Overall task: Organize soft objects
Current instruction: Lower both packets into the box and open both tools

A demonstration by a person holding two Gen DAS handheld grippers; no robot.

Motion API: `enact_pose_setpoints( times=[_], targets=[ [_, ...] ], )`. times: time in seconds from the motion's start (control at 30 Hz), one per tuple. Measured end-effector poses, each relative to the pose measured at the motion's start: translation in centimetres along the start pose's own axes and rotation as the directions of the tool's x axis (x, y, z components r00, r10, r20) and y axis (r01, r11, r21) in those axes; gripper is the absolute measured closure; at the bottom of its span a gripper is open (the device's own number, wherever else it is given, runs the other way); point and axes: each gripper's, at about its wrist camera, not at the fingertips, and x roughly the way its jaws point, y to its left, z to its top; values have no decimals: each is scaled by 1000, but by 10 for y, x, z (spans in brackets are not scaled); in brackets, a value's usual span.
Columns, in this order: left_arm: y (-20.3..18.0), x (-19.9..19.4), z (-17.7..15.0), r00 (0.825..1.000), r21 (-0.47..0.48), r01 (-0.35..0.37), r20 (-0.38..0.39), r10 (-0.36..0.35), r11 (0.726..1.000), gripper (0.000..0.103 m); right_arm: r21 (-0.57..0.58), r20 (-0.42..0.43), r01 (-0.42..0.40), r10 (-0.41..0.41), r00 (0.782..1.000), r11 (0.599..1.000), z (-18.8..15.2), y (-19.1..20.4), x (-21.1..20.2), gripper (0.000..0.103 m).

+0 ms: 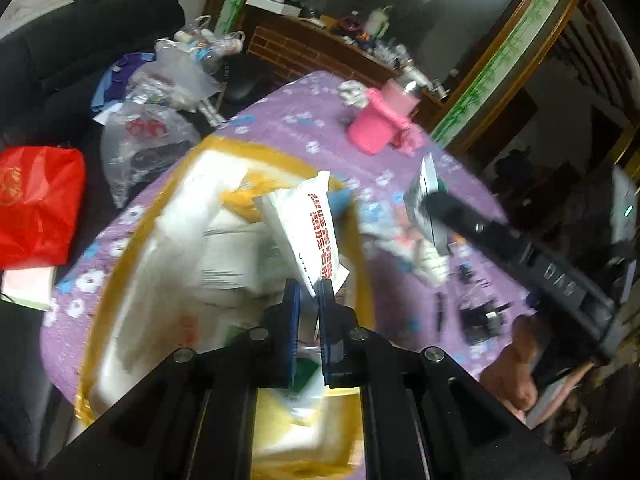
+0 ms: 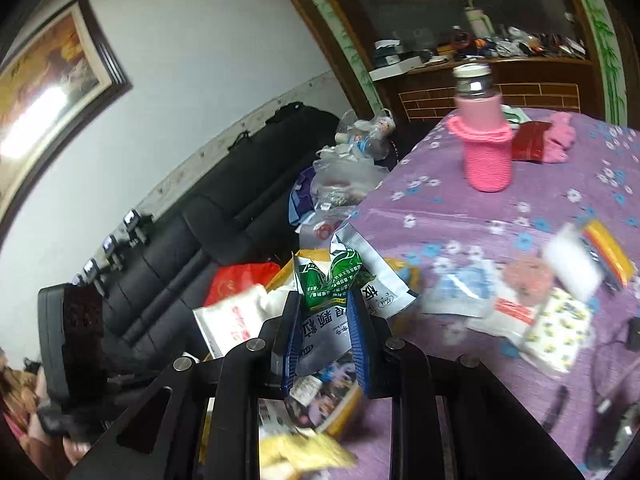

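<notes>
A basket (image 1: 120, 264) sits at the table's (image 1: 280, 128) near-left edge, packets piled in it. A bottle (image 2: 486, 136) stands toward the table's far side, well apart. Loose packets (image 2: 516, 312) lie on the table right of the basket. A sofa (image 2: 180, 240) stands left of the table, bags (image 1: 148, 148) on it.

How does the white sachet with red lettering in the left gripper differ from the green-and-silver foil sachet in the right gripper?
The white sachet with red lettering is plain and flat; the green-and-silver foil sachet is shiny and crumpled. The left gripper pinches narrowly; the right gripper stands wider. Both are held above the yellow-rimmed box.
</notes>
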Motion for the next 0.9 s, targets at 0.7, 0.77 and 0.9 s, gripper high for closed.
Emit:
enact_pose_setpoints(
  times=[0.7, 0.77, 0.9],
  targets=[
    [5, 33, -16, 998, 117, -46, -43, 51, 992, 55, 58, -79, 38, -34, 996, 998, -2, -10, 94, 74],
    [2, 31, -18, 997, 132, -69, -21, 73, 989, 47, 84, -63, 27, -22, 998, 996, -5, -18, 88, 72],
    [3, 24, -15, 999, 113, -34, -11, 35, 993, 46, 110, -37, -38, 42, 998, 993, -14, -29, 76, 63]
  ],
)
